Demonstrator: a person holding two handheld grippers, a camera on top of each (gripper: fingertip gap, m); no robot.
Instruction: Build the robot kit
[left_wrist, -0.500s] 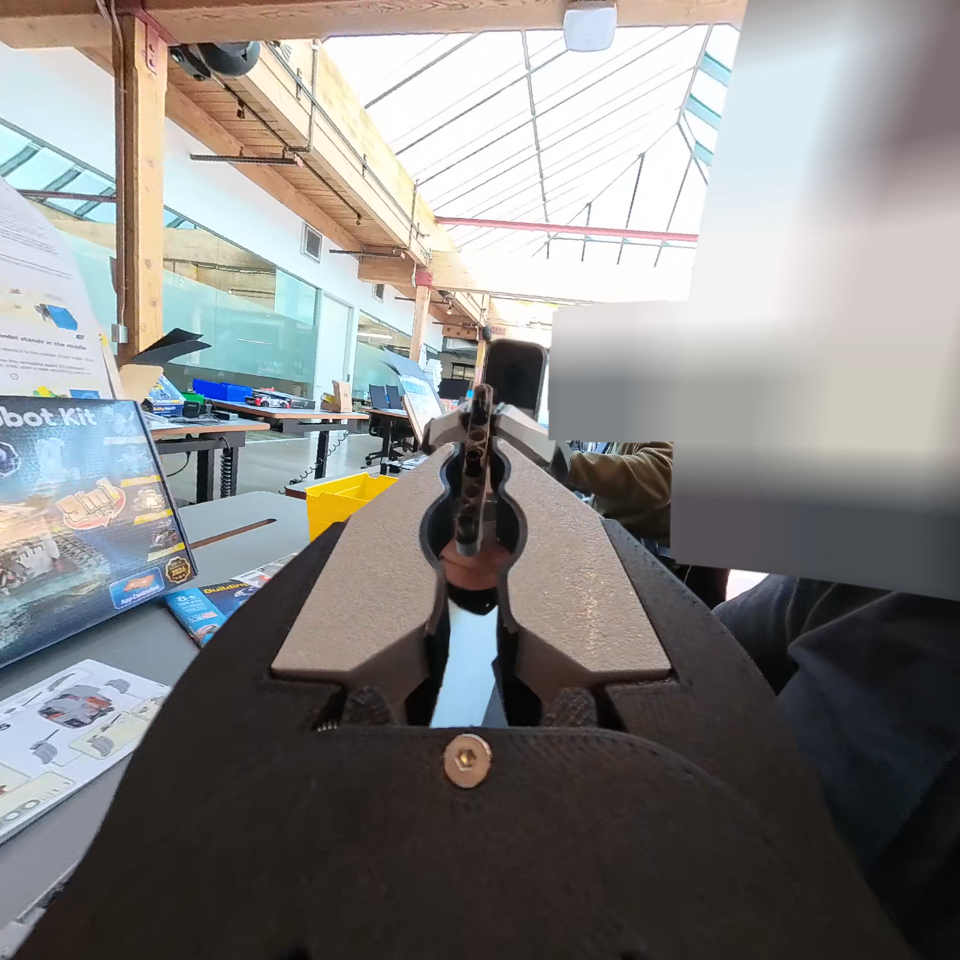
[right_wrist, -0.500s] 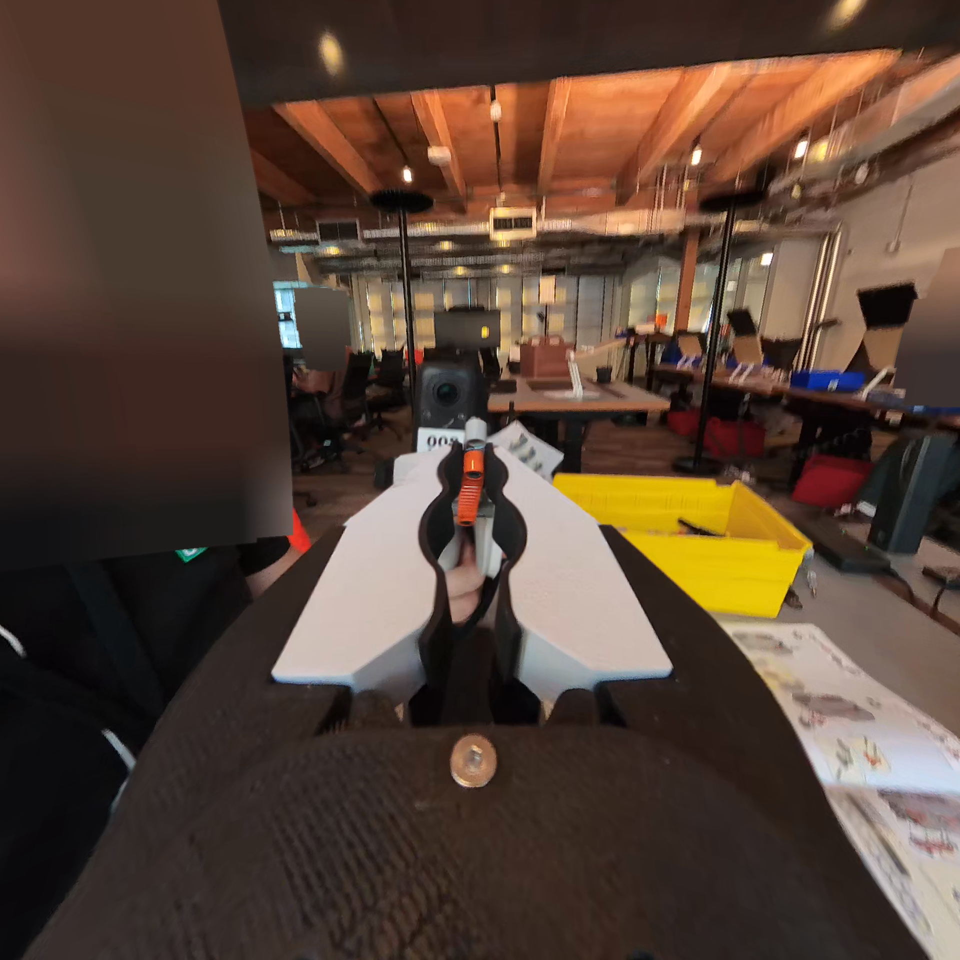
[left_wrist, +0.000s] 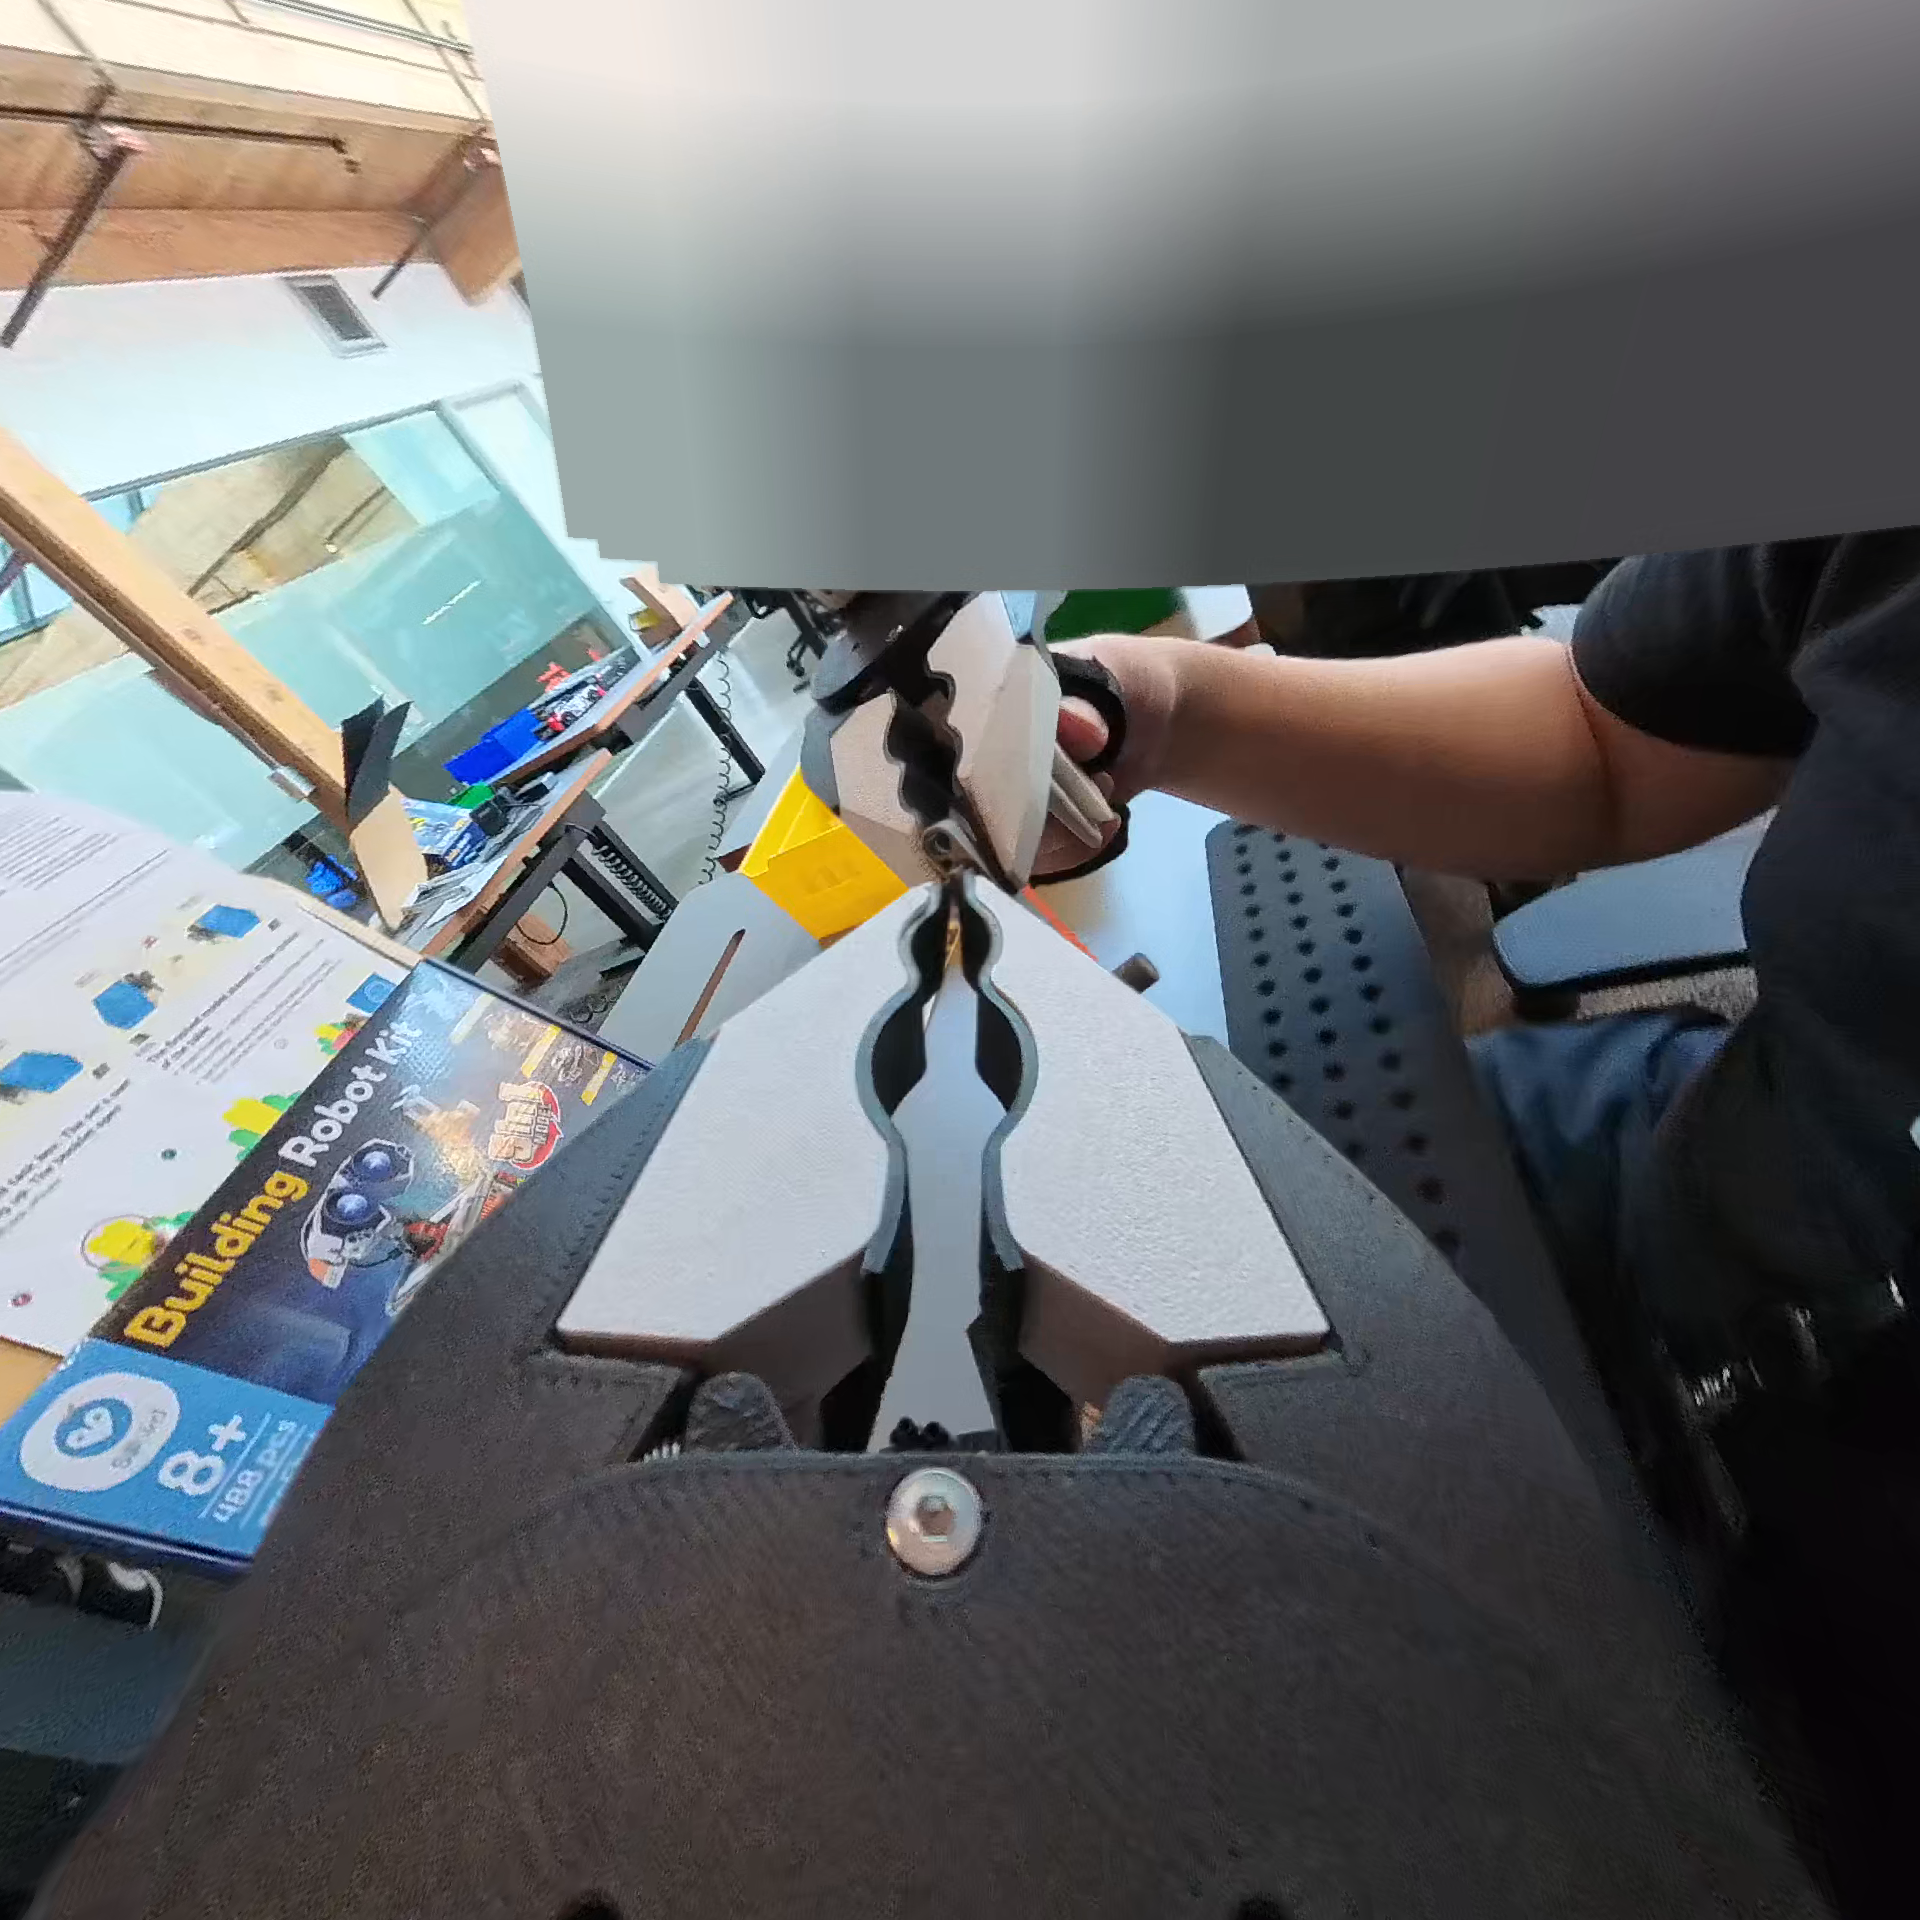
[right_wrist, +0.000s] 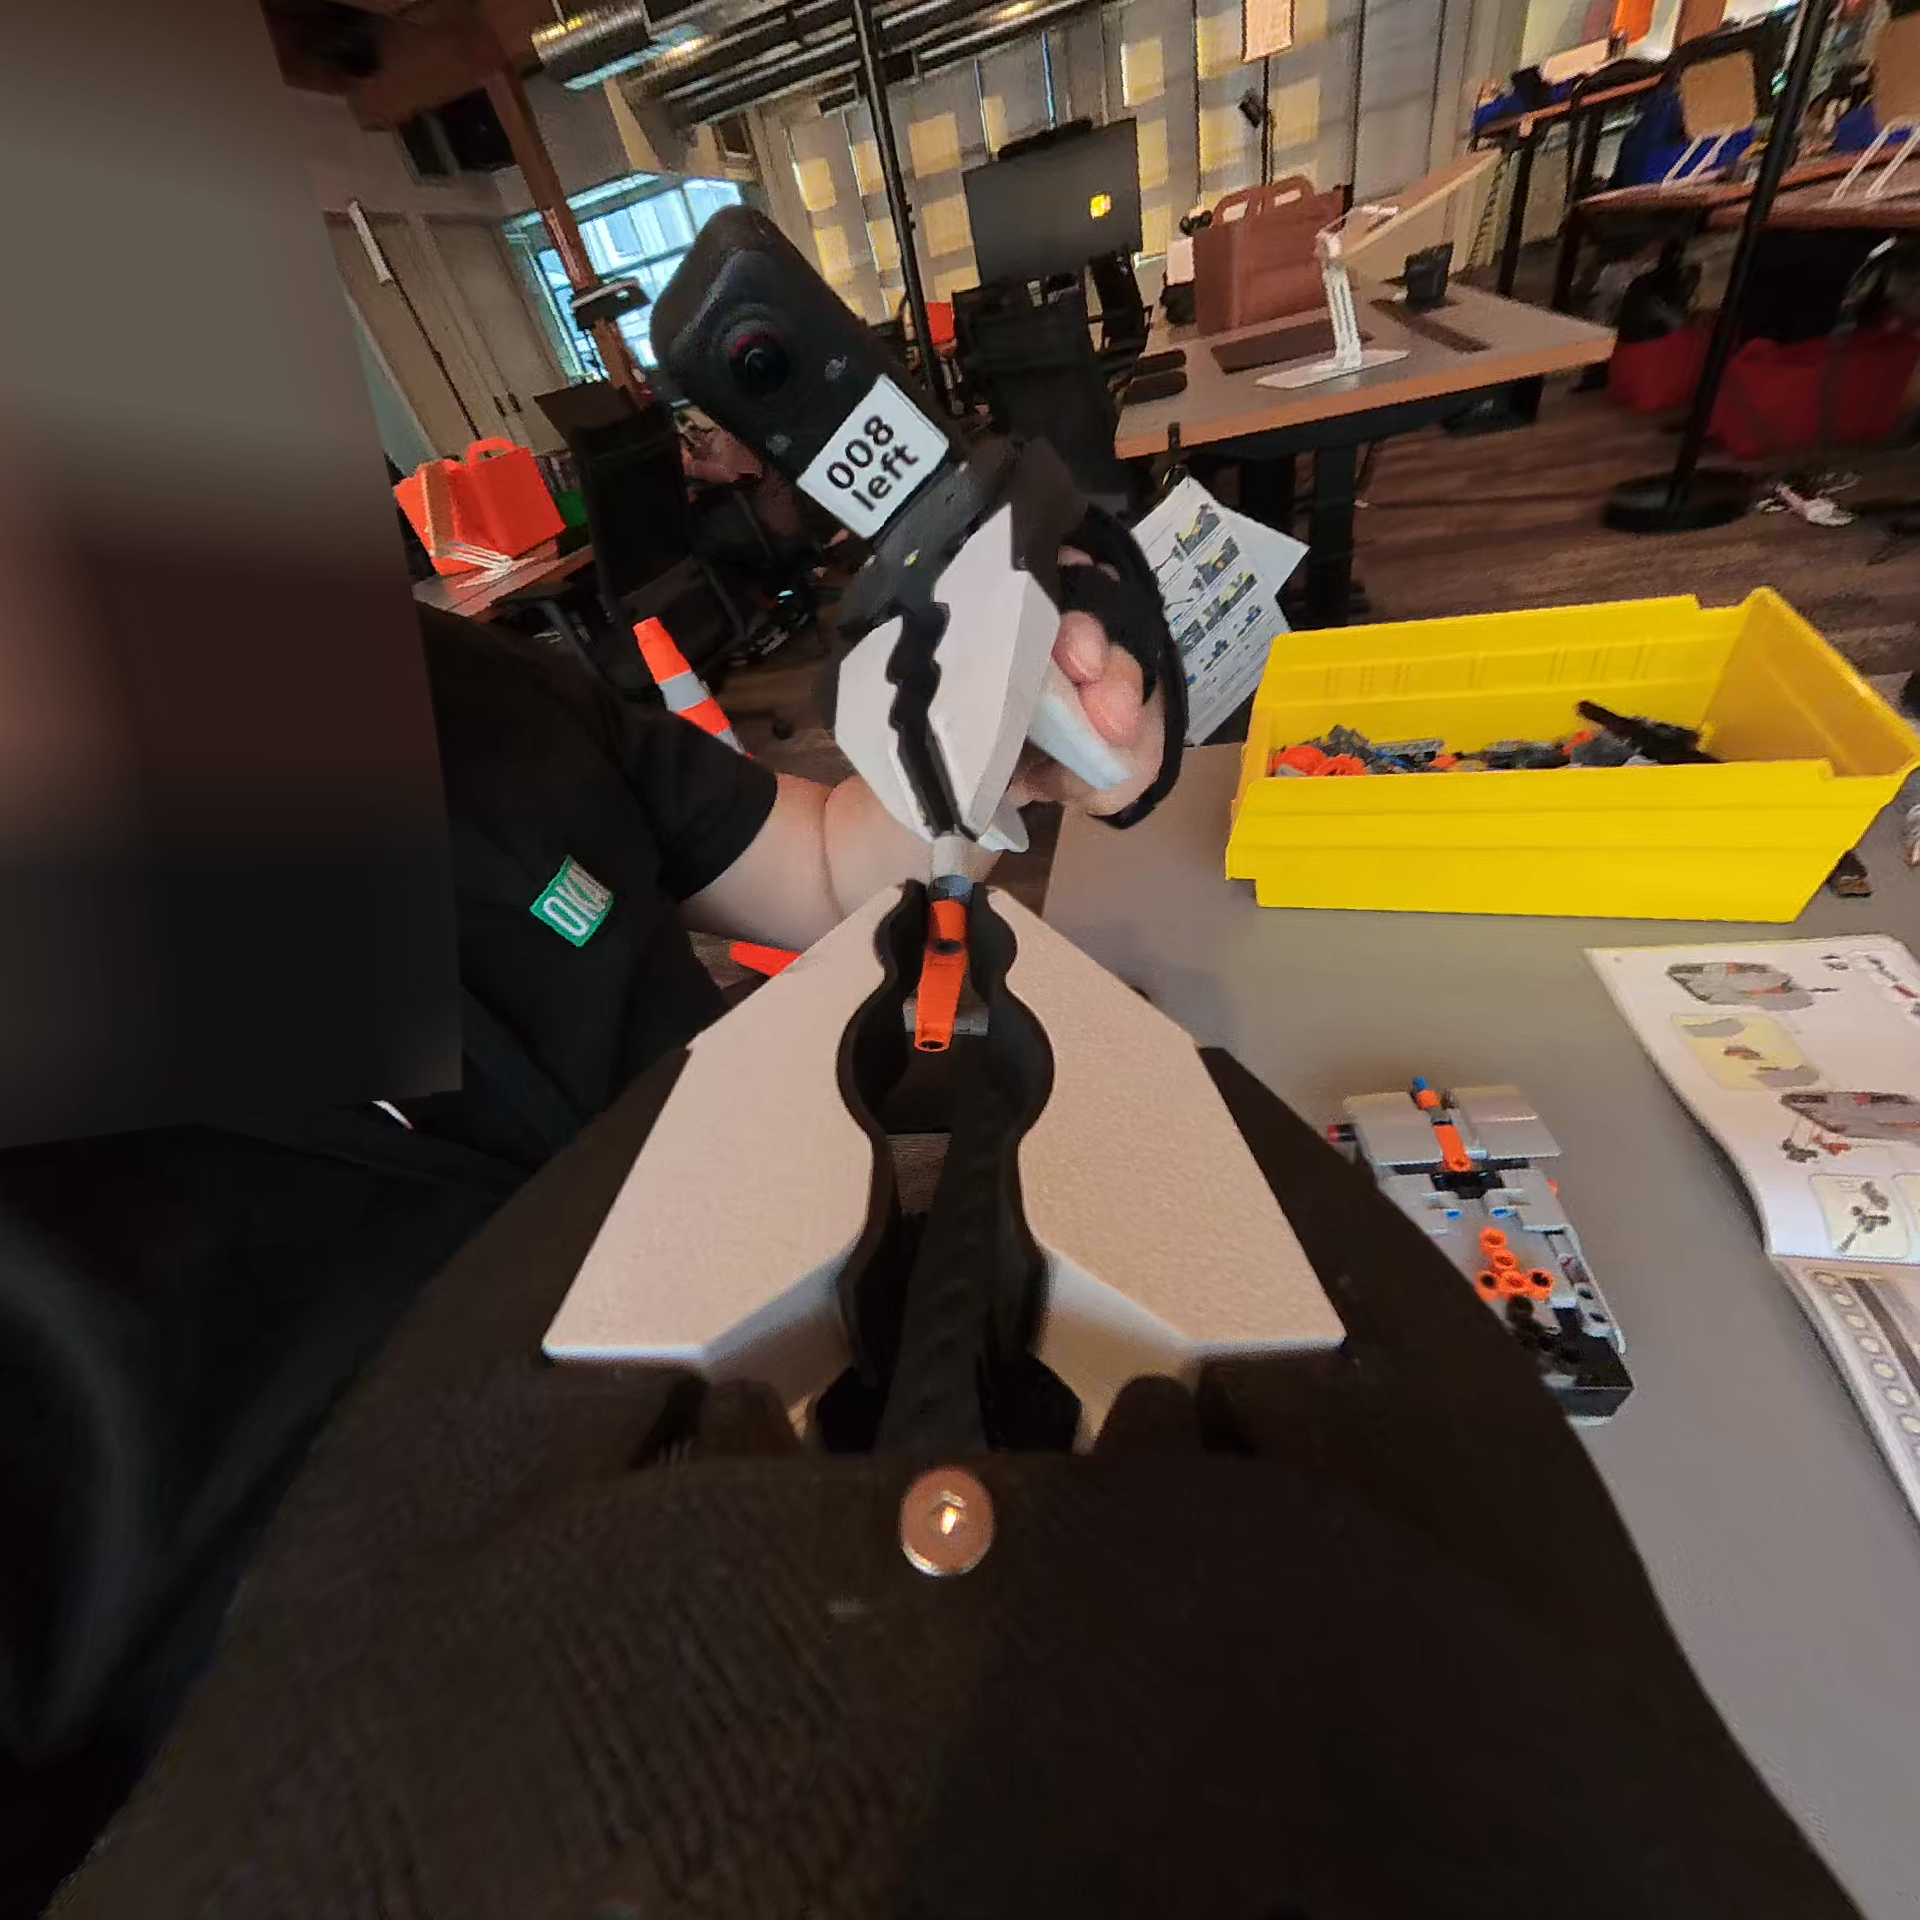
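- Claws tip to tip, held up in the air above the surface (right_wrist: 1299, 987), near the person's chest.
- Right claw (right_wrist: 945, 906): fingers closed on an orange piece (right_wrist: 940, 982). It lies lengthwise between them, with a grey bit behind it. A pale peg (right_wrist: 948, 858) sticks out past the fingertips.
- Left claw (left_wrist: 951, 916): fingers pinched together on a dark strip (left_wrist: 948, 935), seen edge-on. Its shape is hard to make out.
- From the right wrist view, the left claw comes down steeply from above. Its tips touch or nearly touch the pale peg; real contact cannot be told.
- Left hand (right_wrist: 1101, 686) is wrapped round the left claw's grip, and a black camera (right_wrist: 758, 343) sits on top.
- Below and to the right, on the surface:
  - a partly built grey model (right_wrist: 1486, 1236) with orange bits
  - an open booklet (right_wrist: 1787, 1091) just beside it
  - a yellow bin (right_wrist: 1558, 831) of loose parts, farther back
- To the left, a blue kit box (left_wrist: 312, 1195) lies over a printed sheet (left_wrist: 104, 987).
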